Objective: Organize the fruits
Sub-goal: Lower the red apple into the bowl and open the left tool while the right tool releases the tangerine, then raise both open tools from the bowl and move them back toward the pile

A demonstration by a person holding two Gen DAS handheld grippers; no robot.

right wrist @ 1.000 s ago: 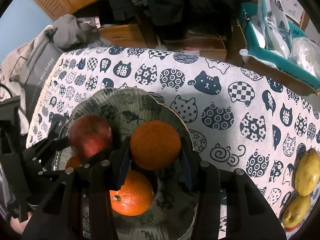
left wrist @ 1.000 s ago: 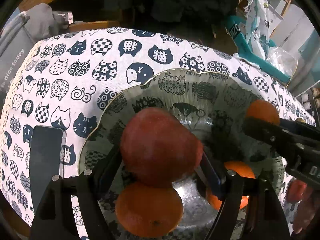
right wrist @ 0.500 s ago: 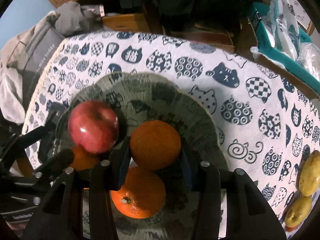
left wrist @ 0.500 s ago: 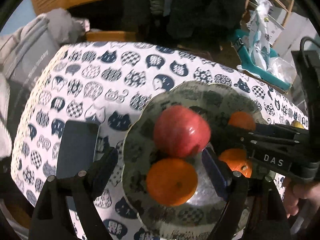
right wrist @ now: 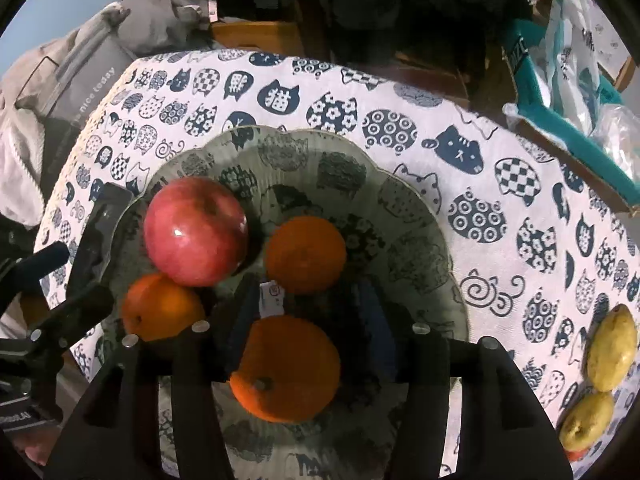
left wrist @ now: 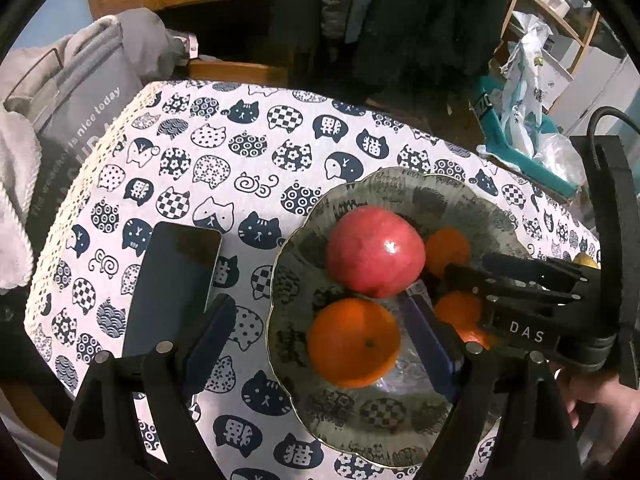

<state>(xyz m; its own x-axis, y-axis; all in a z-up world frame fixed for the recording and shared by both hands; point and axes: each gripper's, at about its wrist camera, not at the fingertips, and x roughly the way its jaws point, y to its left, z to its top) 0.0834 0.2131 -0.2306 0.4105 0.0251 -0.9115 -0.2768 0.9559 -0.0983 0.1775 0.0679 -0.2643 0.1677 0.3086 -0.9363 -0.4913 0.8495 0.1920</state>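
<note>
An apple (right wrist: 196,232) and three oranges (right wrist: 306,254) lie in the bowl (right wrist: 420,216). Both hand-held grippers, left (left wrist: 320,332) and right (right wrist: 308,320), hang wide and empty. Two pears (right wrist: 612,348) right of the bowl likely remain.

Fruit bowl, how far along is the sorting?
Done: the red apple and three oranges sit in the glass bowl. In hand: nothing; left gripper and right gripper are open. Left: two yellow-green fruits remain on the tablecloth.
</note>
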